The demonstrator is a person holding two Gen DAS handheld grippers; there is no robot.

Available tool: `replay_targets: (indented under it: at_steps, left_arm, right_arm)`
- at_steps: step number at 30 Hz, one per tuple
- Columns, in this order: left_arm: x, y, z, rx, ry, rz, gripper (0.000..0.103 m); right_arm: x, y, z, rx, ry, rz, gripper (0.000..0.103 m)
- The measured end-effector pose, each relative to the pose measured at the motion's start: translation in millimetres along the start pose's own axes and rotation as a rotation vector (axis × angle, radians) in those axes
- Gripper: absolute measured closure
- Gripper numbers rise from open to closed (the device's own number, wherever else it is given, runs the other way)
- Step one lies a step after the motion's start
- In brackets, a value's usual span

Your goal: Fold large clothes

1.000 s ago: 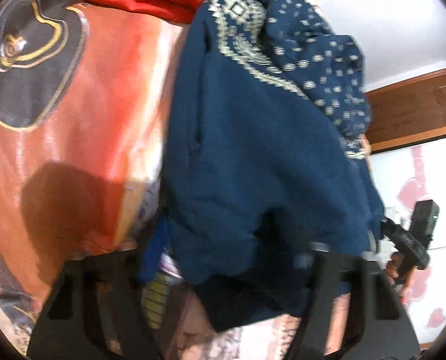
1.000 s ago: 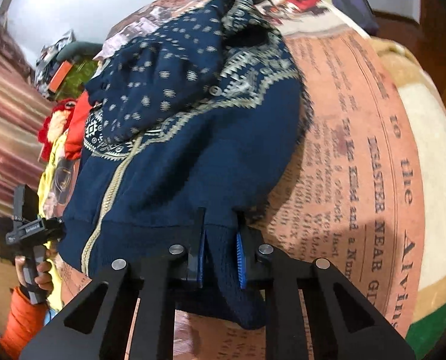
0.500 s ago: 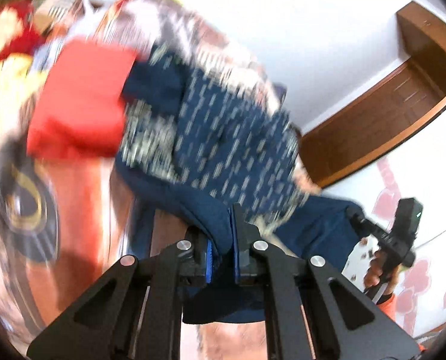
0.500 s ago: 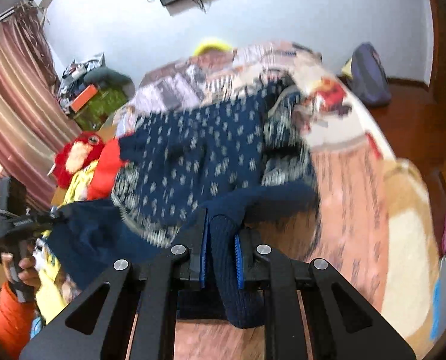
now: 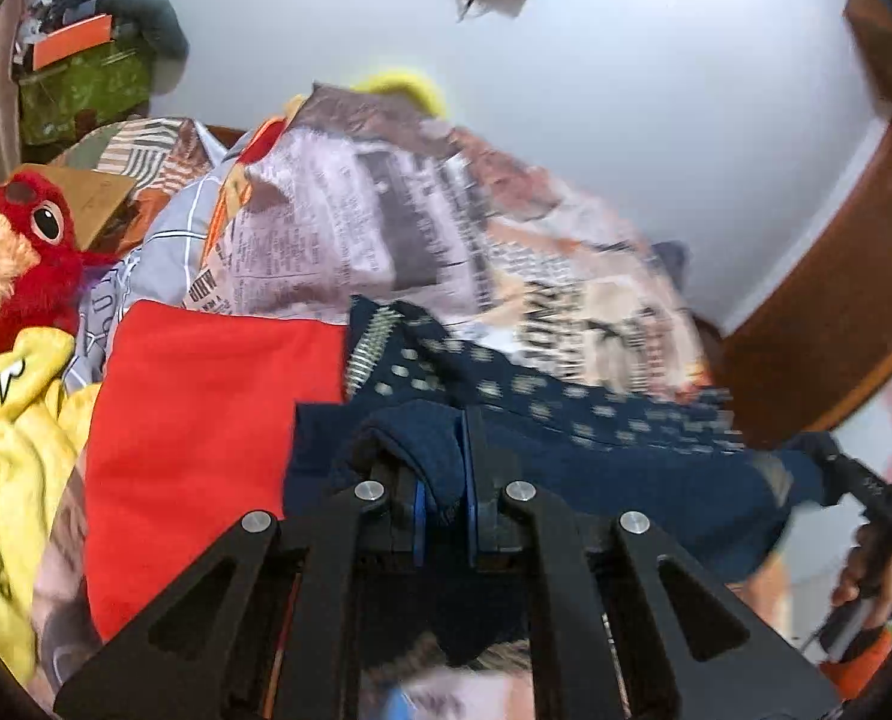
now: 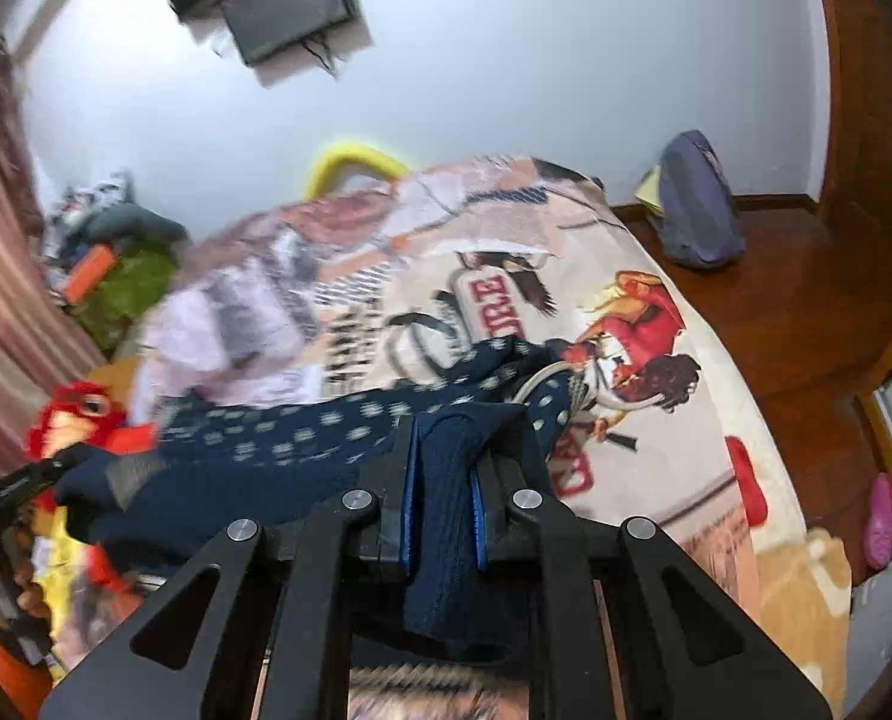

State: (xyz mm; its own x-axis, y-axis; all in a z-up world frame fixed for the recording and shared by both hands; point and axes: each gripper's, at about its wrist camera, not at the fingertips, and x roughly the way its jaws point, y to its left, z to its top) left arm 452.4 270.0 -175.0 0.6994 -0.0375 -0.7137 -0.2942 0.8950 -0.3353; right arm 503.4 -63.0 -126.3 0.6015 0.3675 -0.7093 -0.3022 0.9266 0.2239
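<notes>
Navy fabric sits pinched in both grippers: the left gripper (image 5: 443,480) clamps a thick fold of the blue sweater (image 5: 595,450) at lower centre, and the right gripper (image 6: 443,498) is closed on its ribbed hem, so the bottom edge stretches taut between them for carrying over the dotted upper half. The sweater lies on the printed bed cover (image 6: 565,312), beside a red garment (image 5: 206,420) at centre left. A second ago the cameras looked down at the flat sweater and the left gripper held nothing; now both are raised toward the wall.
</notes>
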Motion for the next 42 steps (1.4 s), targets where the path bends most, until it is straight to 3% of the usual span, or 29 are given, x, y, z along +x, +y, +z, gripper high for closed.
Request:
replay_targets:
  at_steps: [6, 10, 12, 14, 15, 17, 19, 21, 25, 28, 32, 37, 40, 42]
  left_arm:
    - [76, 14, -8, 0.058, 0.132, 0.073, 0.09]
    - [79, 13, -15, 0.134, 0.174, 0.065, 0.085]
    - [68, 8, -17, 0.167, 0.189, 0.079, 0.082]
    - [51, 2, -21, 0.187, 0.179, 0.08, 0.078]
    - [43, -1, -22, 0.197, 0.166, 0.075, 0.075]
    - [20, -10, -28, 0.223, 0.126, 0.073, 0.054]
    - [-3, -23, -36, 0.276, 0.057, 0.095, 0.047]
    - [-16, -32, -42, 0.31, 0.035, 0.093, 0.046]
    - [-17, -50, -62, 0.335, 0.096, 0.016, 0.045]
    - [6, -56, -77, 0.327, 0.168, 0.0, 0.045]
    - [45, -55, -87, 0.301, 0.224, 0.051, 0.045]
    - [91, -48, -52, 0.294, 0.19, 0.163, 0.045]
    - [105, -55, -17, 0.295, 0.157, 0.213, 0.046]
    - [104, -62, 14, 0.29, 0.099, 0.247, 0.046]
  right_arm:
    - [61, -21, -8, 0.04, 0.1, -0.066, 0.088]
    - [61, -40, -10, 0.108, 0.118, -0.008, 0.08]
    - [50, -43, -10, 0.118, 0.123, 0.002, 0.066]
    - [37, -42, -12, 0.093, 0.106, -0.058, 0.051]
    - [22, -38, -15, 0.054, 0.075, -0.088, 0.051]
    - [3, -30, -22, -0.018, 0.043, -0.101, 0.051]
    - [-10, -22, -30, -0.065, 0.041, -0.079, 0.051]
    - [-22, -13, -40, -0.104, 0.053, -0.052, 0.051]
    - [-25, 13, -61, -0.17, 0.096, 0.01, 0.051]
    - [-7, 29, -72, -0.184, 0.139, 0.036, 0.051]
    - [26, 42, -78, -0.168, 0.189, 0.051, 0.051]
    - [76, 57, -56, -0.155, 0.253, 0.055, 0.044]
    - [102, 64, -18, -0.161, 0.273, -0.02, 0.045]
    - [105, 63, 4, -0.125, 0.227, -0.074, 0.045]
